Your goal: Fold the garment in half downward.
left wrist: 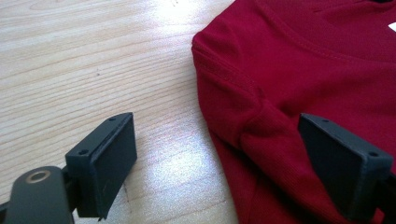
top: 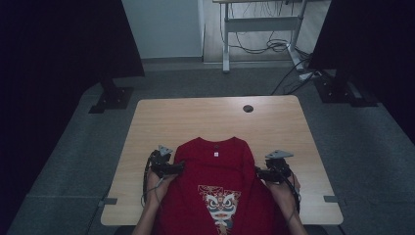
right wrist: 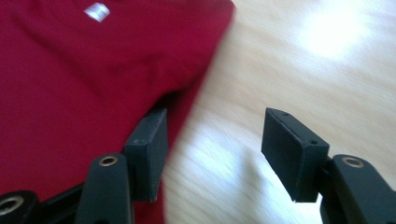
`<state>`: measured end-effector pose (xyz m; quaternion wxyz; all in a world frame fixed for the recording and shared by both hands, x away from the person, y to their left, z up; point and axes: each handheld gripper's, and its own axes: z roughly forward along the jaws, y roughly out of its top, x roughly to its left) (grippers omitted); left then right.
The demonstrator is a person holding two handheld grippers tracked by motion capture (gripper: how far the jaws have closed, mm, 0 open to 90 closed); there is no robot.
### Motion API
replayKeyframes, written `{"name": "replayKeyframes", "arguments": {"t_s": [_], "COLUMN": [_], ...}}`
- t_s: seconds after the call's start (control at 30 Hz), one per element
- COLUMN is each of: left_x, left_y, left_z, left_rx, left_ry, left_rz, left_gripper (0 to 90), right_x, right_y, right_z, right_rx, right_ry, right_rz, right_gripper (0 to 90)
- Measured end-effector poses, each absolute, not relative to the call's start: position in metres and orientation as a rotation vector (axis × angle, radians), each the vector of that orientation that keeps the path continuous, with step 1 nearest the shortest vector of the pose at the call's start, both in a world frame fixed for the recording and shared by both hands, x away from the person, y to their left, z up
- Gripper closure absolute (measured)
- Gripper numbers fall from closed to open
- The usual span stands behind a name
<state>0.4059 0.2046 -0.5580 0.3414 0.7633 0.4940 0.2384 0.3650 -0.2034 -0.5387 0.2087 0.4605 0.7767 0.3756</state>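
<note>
i hold the left gripper (top: 177,167) wide at the red t-shirt's (top: 215,171) left shoulder. the right gripper (top: 259,172) gapes at its right edge, gripping nothing. the shirt lies flat at the table's (top: 195,117) near edge, ready for folding.

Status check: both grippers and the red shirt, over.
Left gripper open, astride shirt's sleeve edge. Right gripper open, nothing gripped. Red shirt flat on table. Nothing in the way.
</note>
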Motion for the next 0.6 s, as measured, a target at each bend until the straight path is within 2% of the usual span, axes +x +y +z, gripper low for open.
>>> {"name": "replayKeyframes", "arguments": {"t_s": [0.03, 0.07, 0.2, 0.23, 0.3, 0.6], "left_x": [0.406, 0.406, 0.406, 0.406, 0.406, 0.407], "left_y": [0.205, 0.205, 0.205, 0.205, 0.205, 0.207], "left_z": [-0.558, -0.558, -0.558, -0.558, -0.558, -0.556], "left_rx": [1.985, 1.985, 1.986, 1.986, 1.986, 2.011], "left_ry": [1.285, 1.285, 1.284, 1.284, 1.282, 1.268], "left_rz": [0.620, 0.620, 0.620, 0.619, 0.618, 0.599], "left_gripper": [13.6, 13.5, 13.6, 13.6, 13.6, 16.3], "right_x": [0.365, 0.368, 0.369, 0.375, 0.377, 0.374], "right_y": [-0.203, -0.186, -0.180, -0.165, -0.161, -0.172], "right_z": [-0.539, -0.529, -0.527, -0.529, -0.532, -0.530], "right_rx": [1.281, 1.227, 1.213, 1.192, 1.192, 1.271], "right_ry": [2.161, 2.178, 2.193, 2.236, 2.260, 2.226], "right_rz": [1.045, 1.081, 1.081, 1.087, 1.080, 1.206], "right_gripper": [40.8, 40.2, 40.1, 38.9, 38.5, 39.4]}}
